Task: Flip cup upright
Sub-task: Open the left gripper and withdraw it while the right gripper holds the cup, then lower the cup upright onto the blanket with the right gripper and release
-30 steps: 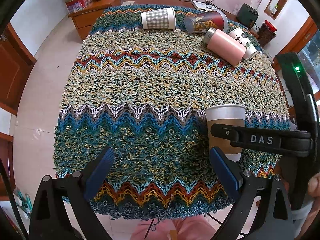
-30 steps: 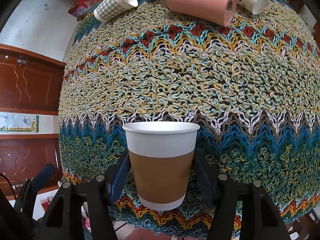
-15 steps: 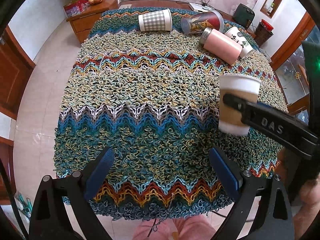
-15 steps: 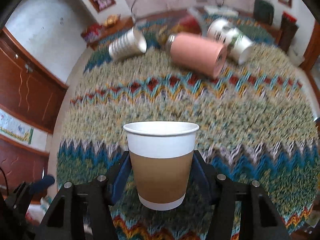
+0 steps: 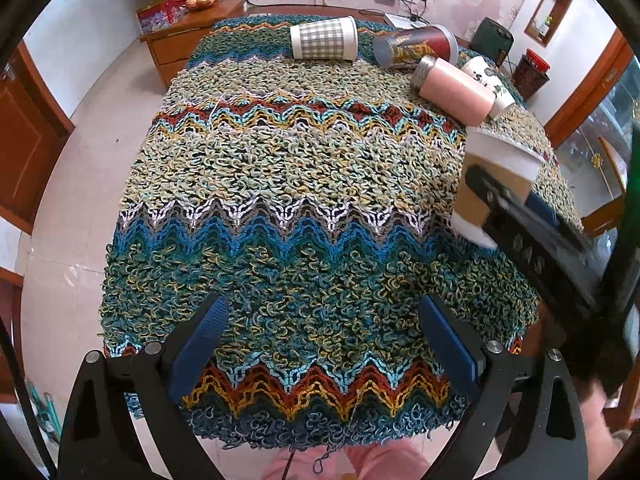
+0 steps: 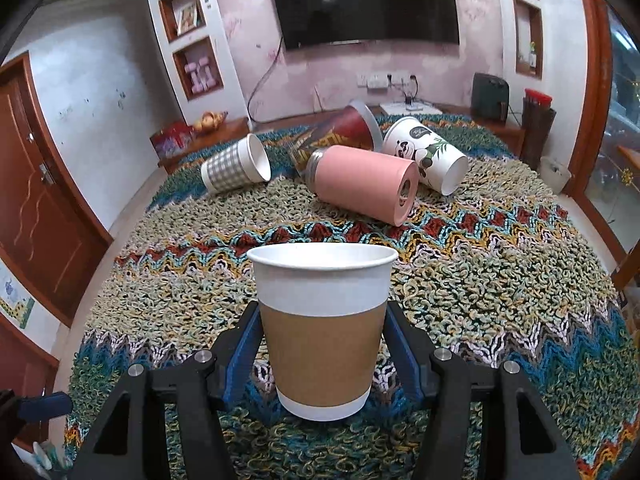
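Note:
My right gripper is shut on a white paper cup with a brown sleeve. The cup is upright, mouth up, held above the knitted zigzag cloth. The same cup shows in the left wrist view at the right, clamped in the right gripper and slightly tilted. My left gripper is open and empty over the near edge of the cloth.
At the far end lie several cups on their sides: a checked cup, a red patterned cup, a pink tumbler and a panda cup. A wooden cabinet stands beyond the table's left corner.
The right gripper has lifted the brown-sleeved cup off the cloth and carried it up and away toward the far side. The left gripper has stayed open and risen a little.

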